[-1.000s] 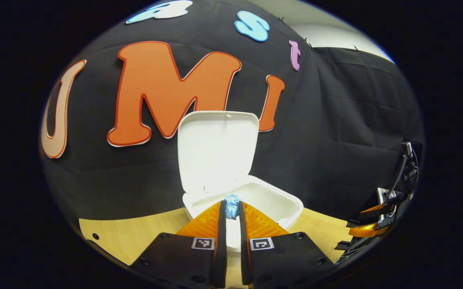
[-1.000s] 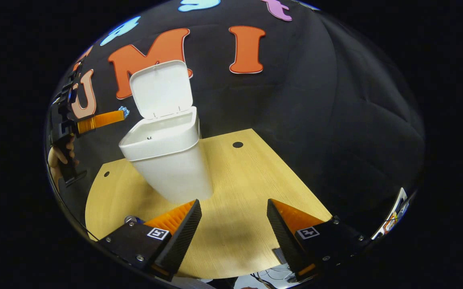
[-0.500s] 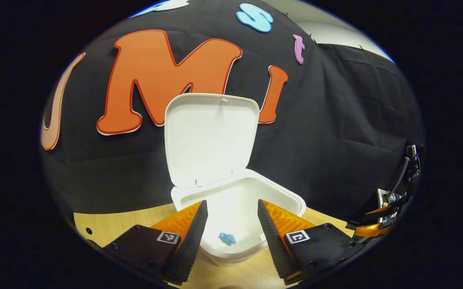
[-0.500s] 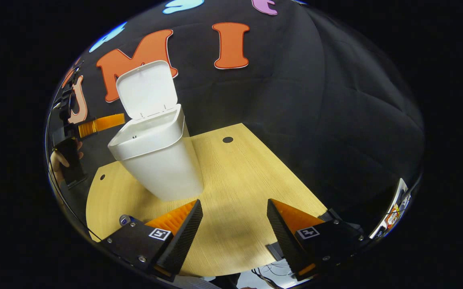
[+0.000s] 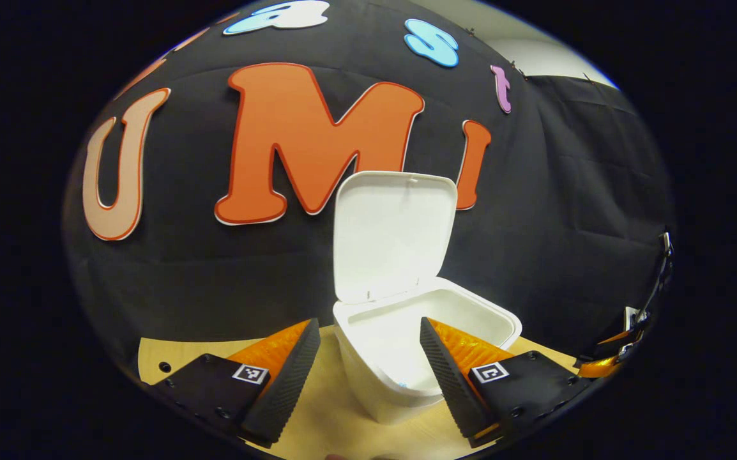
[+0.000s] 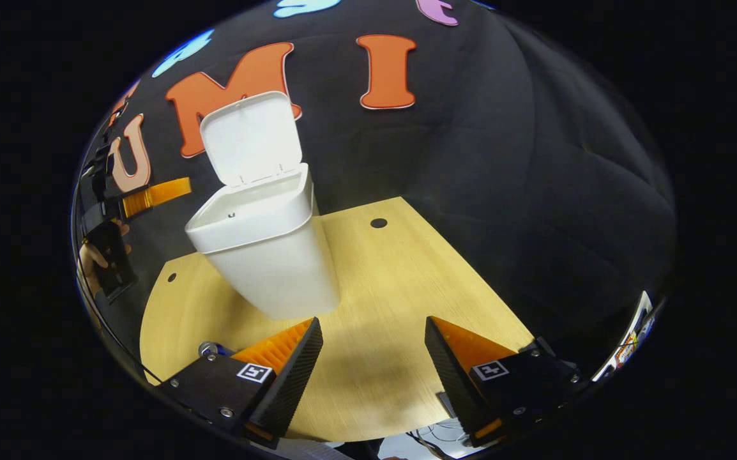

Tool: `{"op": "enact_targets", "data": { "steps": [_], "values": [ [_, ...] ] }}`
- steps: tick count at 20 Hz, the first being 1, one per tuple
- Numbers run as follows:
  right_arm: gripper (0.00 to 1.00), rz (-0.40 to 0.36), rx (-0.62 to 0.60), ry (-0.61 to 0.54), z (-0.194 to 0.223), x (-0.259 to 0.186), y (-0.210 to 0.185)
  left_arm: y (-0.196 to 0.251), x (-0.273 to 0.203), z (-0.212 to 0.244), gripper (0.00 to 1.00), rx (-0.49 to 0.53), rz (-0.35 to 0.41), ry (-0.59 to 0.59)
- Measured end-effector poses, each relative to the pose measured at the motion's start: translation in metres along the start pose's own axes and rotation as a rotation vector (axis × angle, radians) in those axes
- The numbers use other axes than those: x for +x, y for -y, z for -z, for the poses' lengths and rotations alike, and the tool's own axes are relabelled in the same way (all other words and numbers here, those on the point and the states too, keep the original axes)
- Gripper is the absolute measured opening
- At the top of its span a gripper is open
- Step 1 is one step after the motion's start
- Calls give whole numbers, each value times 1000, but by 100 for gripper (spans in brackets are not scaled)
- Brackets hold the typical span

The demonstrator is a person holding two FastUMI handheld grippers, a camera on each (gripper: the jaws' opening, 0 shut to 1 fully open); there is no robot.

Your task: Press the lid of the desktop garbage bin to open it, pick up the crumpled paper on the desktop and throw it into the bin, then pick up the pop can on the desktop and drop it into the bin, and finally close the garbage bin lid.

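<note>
Both of my claws are spread wide with nothing between their fingers. Ahead of my left claw (image 5: pixel 368 358), in the left gripper view, the white garbage bin (image 5: pixel 375 390) stands on the pale wooden desktop (image 5: pixel 324 415), its mouth lying in the gap between my fingers and a little toward the right one, whose tip overlaps the near rim. The bin's lid (image 5: pixel 394 233) is swung up and stands nearly upright at the far side of the opening, hinged there. Down inside, low against the near wall, a speck of blue shows (image 5: pixel 402 385) (it looks like the crumpled paper, though it is too small to be sure). Far off to the right of this claw I can make out the edge of my other claw. In the right gripper view my right claw (image 6: pixel 373 338) hangs over the desktop (image 6: pixel 394 281), with bare wood between its fingers. From here the bin (image 6: pixel 266 255) sits ahead and to the left, well apart from the fingertips, lid (image 6: pixel 250 137) raised. Just beside the outer edge of my left-hand finger a small metallic round end peeks out (image 6: pixel 209 349), seemingly the pop can, lying on the desktop and mostly hidden by the claw body. Farther left, beyond the bin, my left claw (image 6: pixel 154 195) is held in a hand (image 6: pixel 91 262), level with the bin's rim and apart from it.
</note>
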State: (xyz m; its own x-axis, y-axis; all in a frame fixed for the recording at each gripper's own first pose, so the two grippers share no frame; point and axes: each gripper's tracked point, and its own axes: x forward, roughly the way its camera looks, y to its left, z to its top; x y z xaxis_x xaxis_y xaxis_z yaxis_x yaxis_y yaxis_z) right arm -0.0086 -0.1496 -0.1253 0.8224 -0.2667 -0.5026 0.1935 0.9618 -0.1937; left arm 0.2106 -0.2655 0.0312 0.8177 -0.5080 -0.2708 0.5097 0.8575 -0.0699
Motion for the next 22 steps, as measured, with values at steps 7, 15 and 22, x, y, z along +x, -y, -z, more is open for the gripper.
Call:
{"op": "enact_targets", "data": {
  "steps": [7, 15, 22],
  "values": [
    [98, -104, -71, 0, -6, 12, -59, -67, -49, 5, 99, -35, -137, 17],
    [98, -232, -165, -10, -4, 23, -141, -144, -110, 21, 99, -61, -287, 13],
    [98, -323, -233, -60, 22, 25, -211, -200, -157, 43, 99, -79, -396, -4]
  ]
}}
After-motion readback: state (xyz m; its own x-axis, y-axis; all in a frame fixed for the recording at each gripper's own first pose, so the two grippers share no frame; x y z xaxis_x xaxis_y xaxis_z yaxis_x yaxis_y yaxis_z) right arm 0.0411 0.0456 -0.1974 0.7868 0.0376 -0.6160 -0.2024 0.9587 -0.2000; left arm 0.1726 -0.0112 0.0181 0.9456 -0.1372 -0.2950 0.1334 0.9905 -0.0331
